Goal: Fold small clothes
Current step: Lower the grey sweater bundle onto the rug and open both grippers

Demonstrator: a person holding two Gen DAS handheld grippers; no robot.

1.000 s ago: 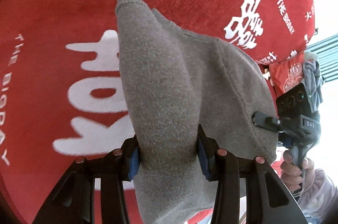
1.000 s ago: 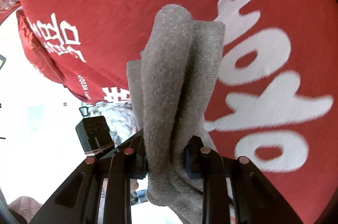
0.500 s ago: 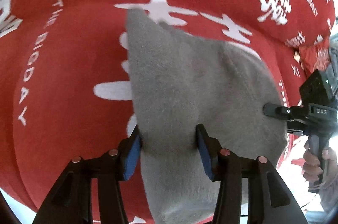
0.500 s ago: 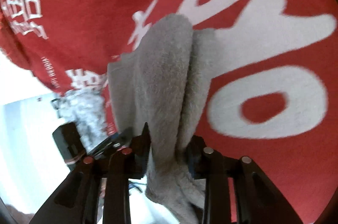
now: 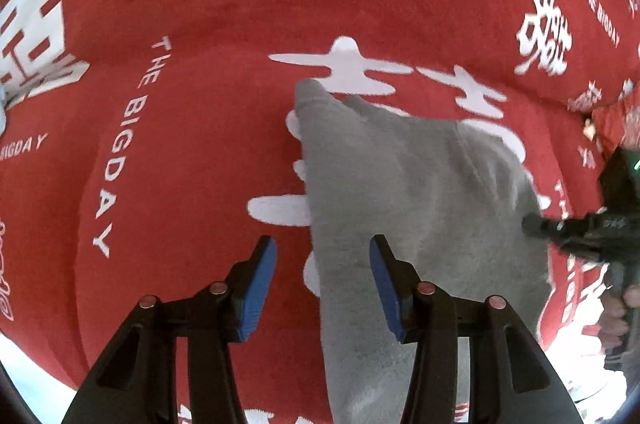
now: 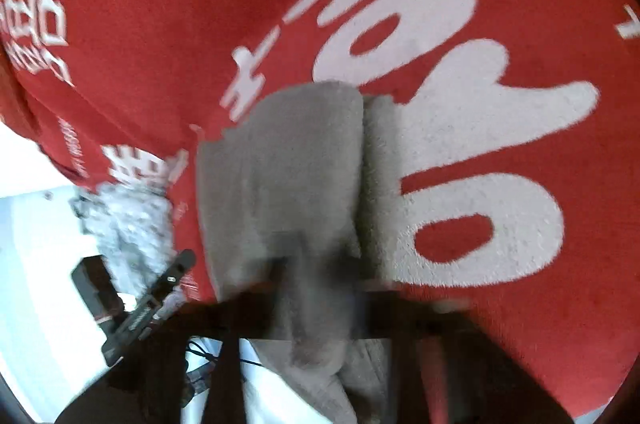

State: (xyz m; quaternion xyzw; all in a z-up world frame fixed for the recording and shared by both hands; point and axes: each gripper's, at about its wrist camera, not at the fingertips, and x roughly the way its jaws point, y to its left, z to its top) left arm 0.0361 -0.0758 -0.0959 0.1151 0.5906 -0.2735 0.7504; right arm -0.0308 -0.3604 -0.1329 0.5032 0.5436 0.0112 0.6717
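Left hand-held gripper (image 5: pixel 322 278) now wide open, grey garment (image 5: pixel 420 208) released onto red cloth (image 5: pixel 200 164). Right hand-held gripper (image 6: pixel 320 276) blurred, grip unclear. Fold laid down, probably.

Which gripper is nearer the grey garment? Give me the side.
Right. The right gripper sits at the grey garment, its motion-blurred fingers flanking the bunched cloth; its grip is unclear. The left gripper is open, the cloth's left edge lying between its pads.

one grey garment (image 5: pixel 408 184), one red blanket (image 5: pixel 224 8), two hand-held grippers (image 5: pixel 322 280)
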